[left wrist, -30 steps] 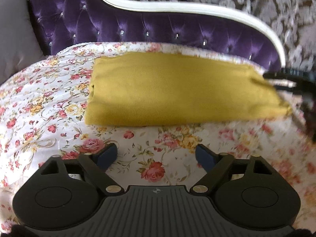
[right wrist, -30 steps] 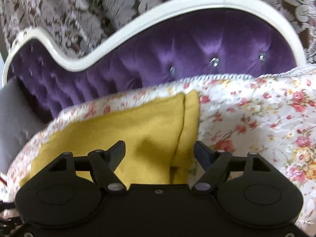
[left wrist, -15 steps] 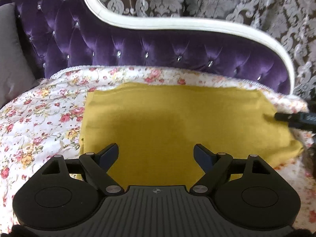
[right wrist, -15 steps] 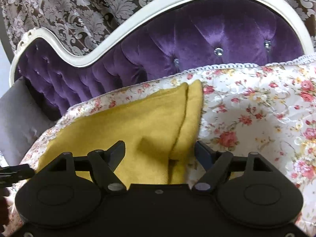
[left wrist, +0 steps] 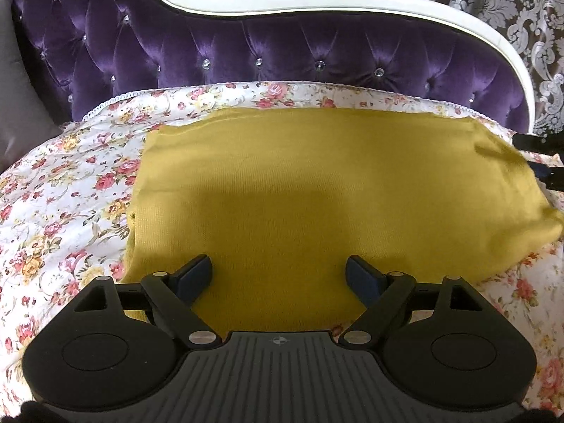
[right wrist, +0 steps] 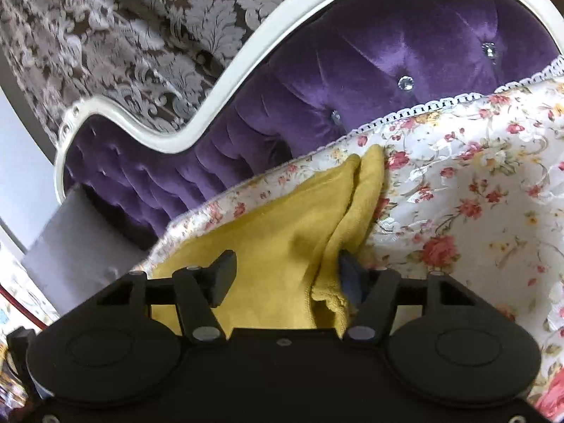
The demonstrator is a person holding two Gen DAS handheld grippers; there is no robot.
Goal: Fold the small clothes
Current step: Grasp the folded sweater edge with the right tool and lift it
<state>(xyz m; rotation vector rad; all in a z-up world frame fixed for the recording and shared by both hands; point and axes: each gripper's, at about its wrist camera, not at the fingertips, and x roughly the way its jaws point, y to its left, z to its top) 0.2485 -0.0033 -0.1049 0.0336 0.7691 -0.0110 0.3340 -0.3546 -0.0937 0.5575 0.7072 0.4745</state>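
Observation:
A mustard-yellow cloth lies folded into a wide rectangle on the floral bedspread. My left gripper hovers open over the cloth's near edge, with both fingers above the fabric and nothing pinched. At the cloth's right end my right gripper shows as two dark fingers. In the right wrist view that end of the cloth bunches into a raised fold between the jaws of my right gripper. Those jaws are closing. The right finger is partly hidden behind the fold and a wide gap remains.
A purple tufted headboard with a white curved frame rises just behind the cloth. A grey pillow sits at the far left. Patterned wallpaper lies beyond. Bedspread stretches to the right of the cloth.
My left gripper moved forward from the bare bedspread to over the cloth's near edge. My right gripper rolled, and its jaws narrowed around the lifted end fold.

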